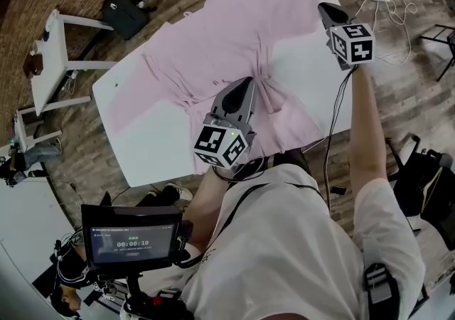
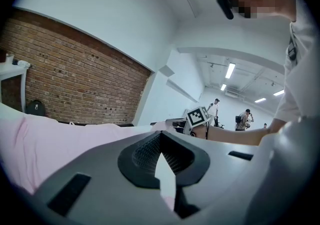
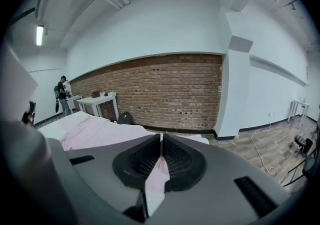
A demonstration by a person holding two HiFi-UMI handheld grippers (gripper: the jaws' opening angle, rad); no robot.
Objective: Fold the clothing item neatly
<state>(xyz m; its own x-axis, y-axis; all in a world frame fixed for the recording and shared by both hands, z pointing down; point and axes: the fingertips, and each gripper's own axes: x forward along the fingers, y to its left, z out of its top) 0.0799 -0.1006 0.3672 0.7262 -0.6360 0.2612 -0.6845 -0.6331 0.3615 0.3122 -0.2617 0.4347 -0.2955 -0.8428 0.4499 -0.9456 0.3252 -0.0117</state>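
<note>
A pink shirt (image 1: 213,48) lies spread across the white table (image 1: 146,151), bunched into folds near its middle. My left gripper (image 1: 248,81) is shut on that bunched fabric, and in the left gripper view a pale strip of the shirt (image 2: 165,176) shows pinched between the pads of the left gripper (image 2: 161,139). My right gripper (image 1: 324,7) is over the table's far right corner, shut on the shirt's edge there. The right gripper view shows the right gripper (image 3: 161,144) with pink cloth (image 3: 156,171) between the pads, and the rest of the shirt (image 3: 90,129) stretching away to the left.
On the floor beyond the table lie a black bag (image 1: 124,14) and a white side table (image 1: 53,55). White cables (image 1: 389,0) run at the upper right. A dark backpack (image 1: 425,182) sits at the right, and a small monitor (image 1: 132,236) hangs below me.
</note>
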